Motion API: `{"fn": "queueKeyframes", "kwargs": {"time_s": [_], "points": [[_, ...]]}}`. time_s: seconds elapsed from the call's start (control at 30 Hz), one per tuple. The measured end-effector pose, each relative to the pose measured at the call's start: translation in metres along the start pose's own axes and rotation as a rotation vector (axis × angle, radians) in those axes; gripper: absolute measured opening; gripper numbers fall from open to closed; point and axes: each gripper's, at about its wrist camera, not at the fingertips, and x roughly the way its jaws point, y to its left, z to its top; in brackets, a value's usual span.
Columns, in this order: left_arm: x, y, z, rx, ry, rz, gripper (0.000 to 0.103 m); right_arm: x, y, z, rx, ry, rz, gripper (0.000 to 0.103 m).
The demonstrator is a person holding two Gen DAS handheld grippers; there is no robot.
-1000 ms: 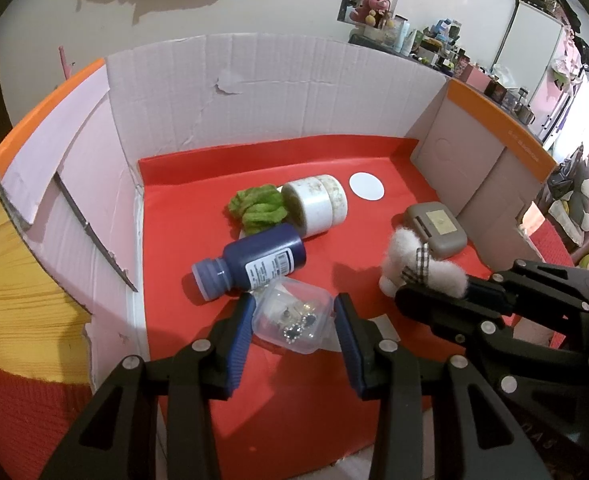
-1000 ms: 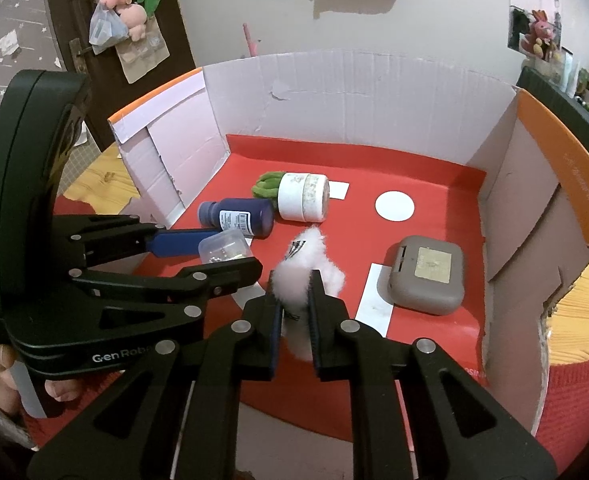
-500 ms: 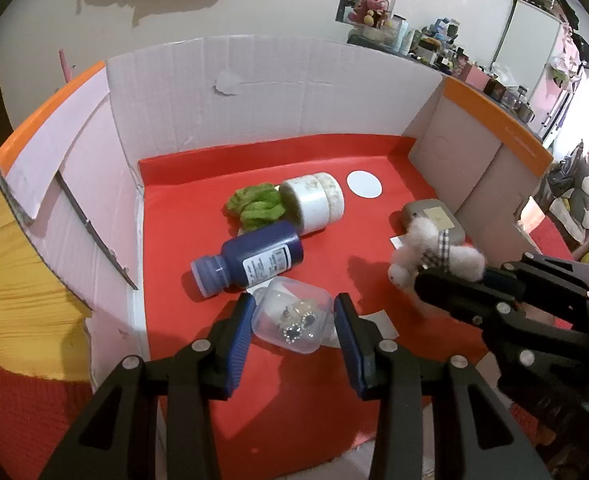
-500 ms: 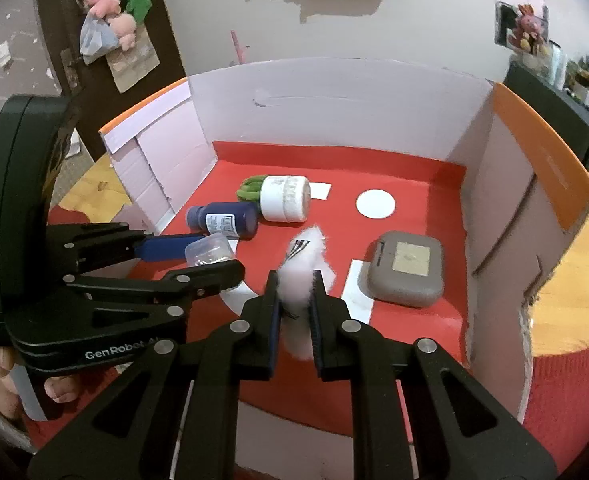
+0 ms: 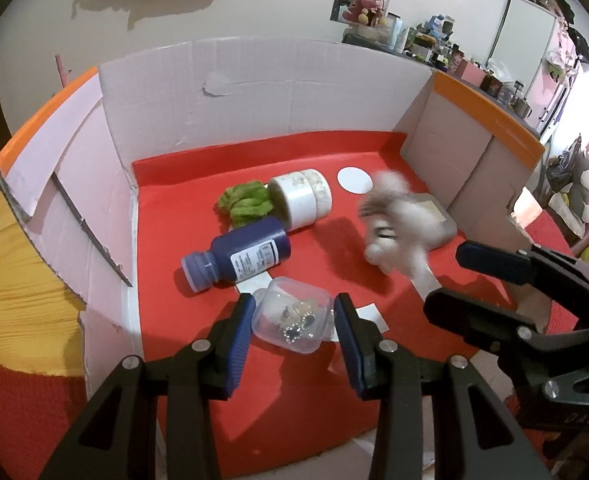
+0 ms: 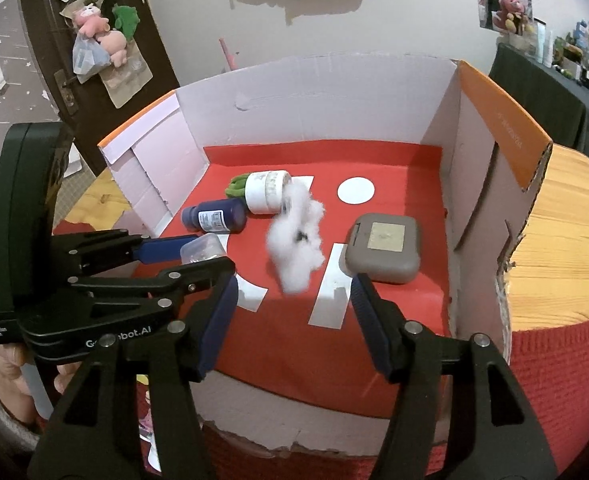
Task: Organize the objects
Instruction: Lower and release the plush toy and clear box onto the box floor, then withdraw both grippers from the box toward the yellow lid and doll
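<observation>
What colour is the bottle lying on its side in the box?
The bottle is dark blue with a white label, clearest in the left wrist view.

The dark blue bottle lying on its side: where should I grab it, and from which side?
Grip the dark blue bottle across its round body, at the labelled middle, coming down from above with the fingers either side of its long axis. It lies flat on the red liner, cap toward the box's left wall; the green plush and white jar crowd its base end.
</observation>
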Motion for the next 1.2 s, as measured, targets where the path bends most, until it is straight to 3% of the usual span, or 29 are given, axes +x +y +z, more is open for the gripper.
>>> {"fn": "queueKeyframes", "kwargs": {"time_s": [0.27, 0.53, 0.9, 1.0, 1.2], "points": [[-0.004, 0.001, -0.002, -0.004, -0.008, 0.006, 0.043, 0.001, 0.003, -0.002, -0.010, 0.012, -0.001, 0.058], [-0.009, 0.001, -0.003, -0.008, -0.019, 0.003, 0.049, -0.002, 0.008, -0.003, -0.021, 0.008, -0.008, 0.058], [-0.021, 0.001, -0.009, -0.011, -0.038, 0.007, 0.053, -0.011, 0.016, -0.004, -0.039, -0.011, -0.021, 0.067], [-0.026, 0.000, -0.010, -0.005, -0.050, 0.019, 0.061, -0.014, 0.019, -0.004, -0.046, -0.015, -0.023, 0.068], [-0.036, -0.005, -0.014, 0.013, -0.073, 0.042, 0.063, -0.020, 0.022, -0.007, -0.047, -0.027, -0.029, 0.074]]}}
